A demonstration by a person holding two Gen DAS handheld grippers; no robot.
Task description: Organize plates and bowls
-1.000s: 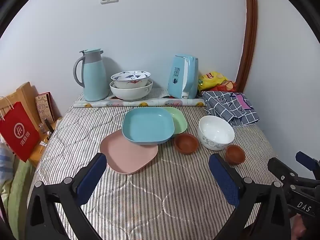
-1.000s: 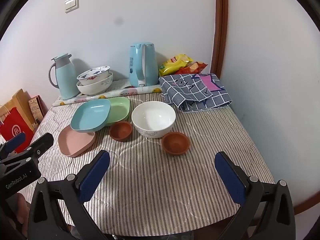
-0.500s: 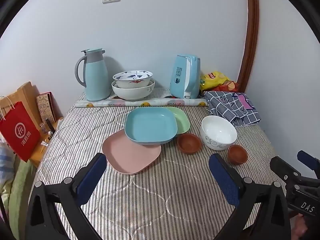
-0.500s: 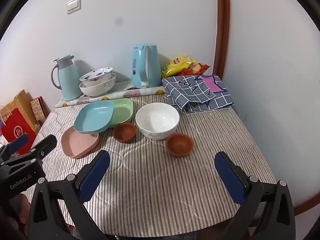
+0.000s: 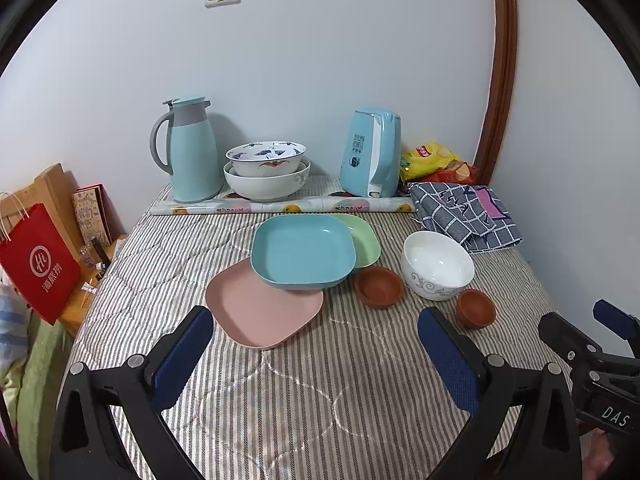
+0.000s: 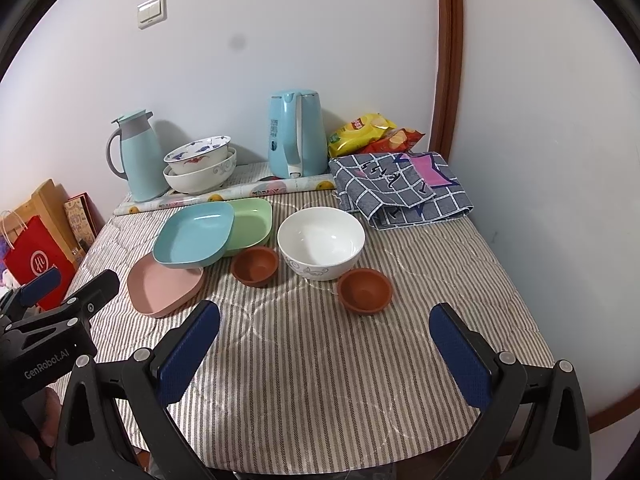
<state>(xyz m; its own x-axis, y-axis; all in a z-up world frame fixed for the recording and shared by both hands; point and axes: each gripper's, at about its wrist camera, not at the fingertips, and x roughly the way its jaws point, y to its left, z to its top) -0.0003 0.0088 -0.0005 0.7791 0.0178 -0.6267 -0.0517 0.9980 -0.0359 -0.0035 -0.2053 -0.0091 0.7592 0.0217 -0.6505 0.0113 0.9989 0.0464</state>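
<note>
From the left wrist, the left tongs are hanging released over a striped bench; a blue plate is lying across pink and green plates.

From the right wrist, the right tongs are gaping empty near a white bowl sitting between two brown bowls.

Both handheld grippers are drawing back and slightly rightward from the striped quilted table: in the left wrist view the overlapped pink square plastic plate and white ceramic bowl are sliding right and sitting marginally higher, looking farther away.
</note>
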